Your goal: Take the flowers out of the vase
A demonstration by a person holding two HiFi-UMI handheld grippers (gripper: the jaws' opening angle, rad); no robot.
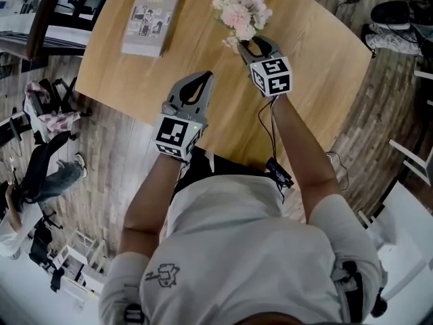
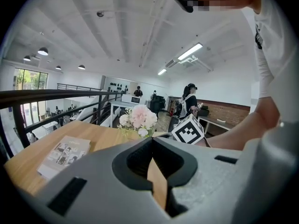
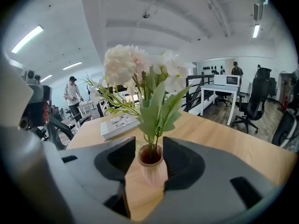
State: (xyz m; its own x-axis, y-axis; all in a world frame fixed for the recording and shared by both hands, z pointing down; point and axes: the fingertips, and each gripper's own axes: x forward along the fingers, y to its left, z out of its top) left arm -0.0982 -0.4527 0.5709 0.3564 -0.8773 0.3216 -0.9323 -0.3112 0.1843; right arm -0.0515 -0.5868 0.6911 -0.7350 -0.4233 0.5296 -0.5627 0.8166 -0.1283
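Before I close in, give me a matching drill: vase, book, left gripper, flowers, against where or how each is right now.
1. vase
2. book
3. left gripper
4. flowers

A. flat on the table, left of the flowers
B. standing in the vase
C. between the open jaws of the right gripper
D. jaws together, empty

Pairs: 1-C, 2-A, 3-D, 4-B.
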